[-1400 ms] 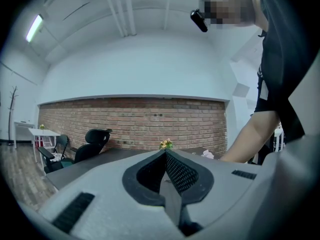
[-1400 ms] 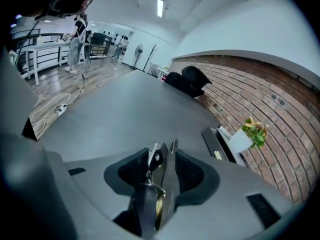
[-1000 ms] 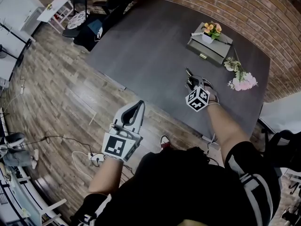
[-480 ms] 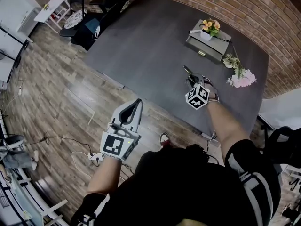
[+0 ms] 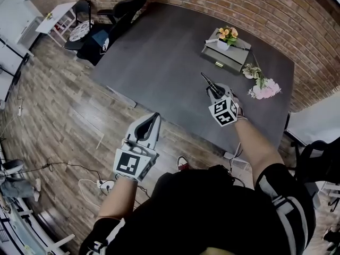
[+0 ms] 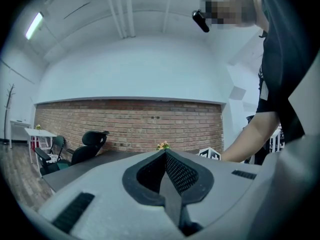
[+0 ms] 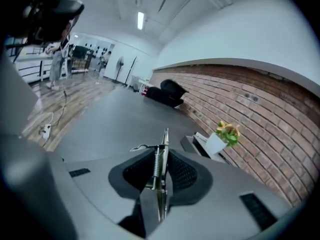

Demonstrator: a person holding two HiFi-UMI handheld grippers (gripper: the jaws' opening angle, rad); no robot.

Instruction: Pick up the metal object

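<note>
Between the pads of the right tool (image 5: 214,91) sits the metal object (image 7: 165,139), a thin piece with a spring, whose tip sticks out ahead of the tool. The jaws have just been closing and now press on it from both sides, only a little apart. It seems clear of the dark surface (image 5: 159,52) below the tool. For a good lift, I would hold the squeeze firm and even, because the piece is narrow and smooth and could twist or slip, and raise it straight, away from the box (image 5: 226,52) ahead. Beside it, the left tool (image 6: 164,154) is fully closed on nothing.
</note>
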